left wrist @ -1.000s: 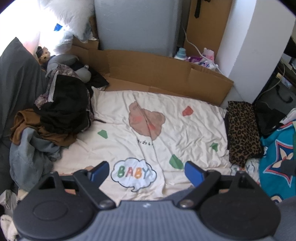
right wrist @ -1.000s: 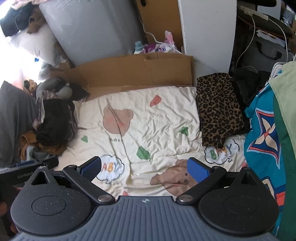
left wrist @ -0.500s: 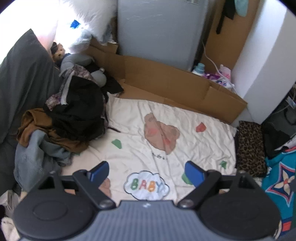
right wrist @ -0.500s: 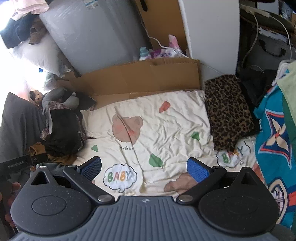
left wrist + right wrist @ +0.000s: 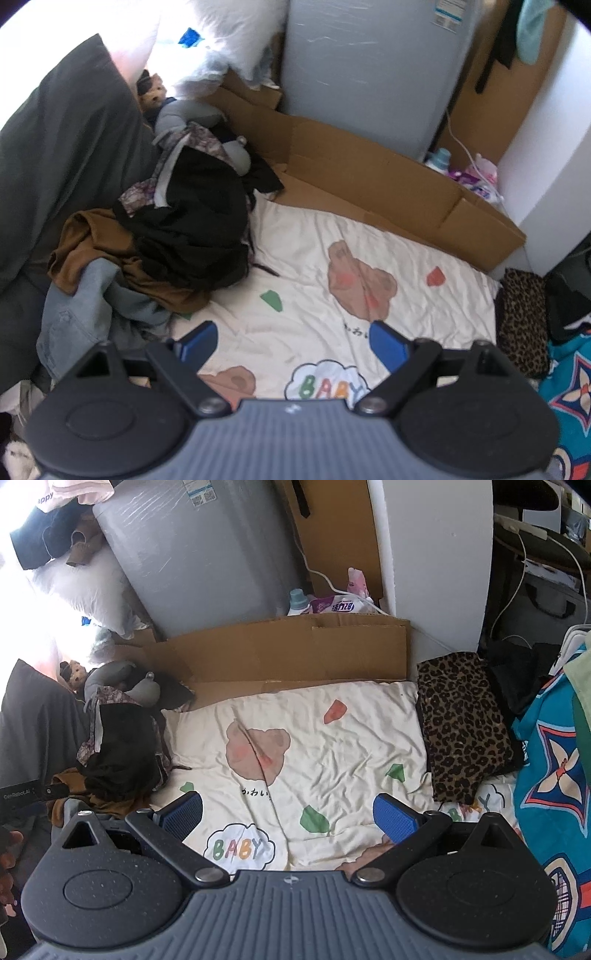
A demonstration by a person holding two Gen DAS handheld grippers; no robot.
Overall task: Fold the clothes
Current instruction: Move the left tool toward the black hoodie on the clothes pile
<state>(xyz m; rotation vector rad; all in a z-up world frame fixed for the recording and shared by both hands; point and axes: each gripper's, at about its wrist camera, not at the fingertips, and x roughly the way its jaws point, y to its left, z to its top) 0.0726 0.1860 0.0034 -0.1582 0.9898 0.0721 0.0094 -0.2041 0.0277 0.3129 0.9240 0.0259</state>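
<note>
Both grippers empty, fingers wide: left gripper [image 5: 291, 338], right gripper [image 5: 288, 812], both above cream blanket [image 5: 369, 258].

Unfolded clothes pile [image 5: 177, 236] lies at left edge of blanket; black garment [image 5: 199, 218] on top, brown one [image 5: 85, 243] and jeans [image 5: 70, 317] lower. Leopard-print cloth [image 5: 461, 727] lies at right edge.

Step, as I judge: fetch next garment. Advice: take top black piece only, pinch single layer at edge or collar, lift slowly so lower pieces stay, then spread flat on free middle of blanket.

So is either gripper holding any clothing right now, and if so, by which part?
Neither. The left gripper and right gripper are both open and empty above the blanket; the clothes pile lies untouched.
</note>
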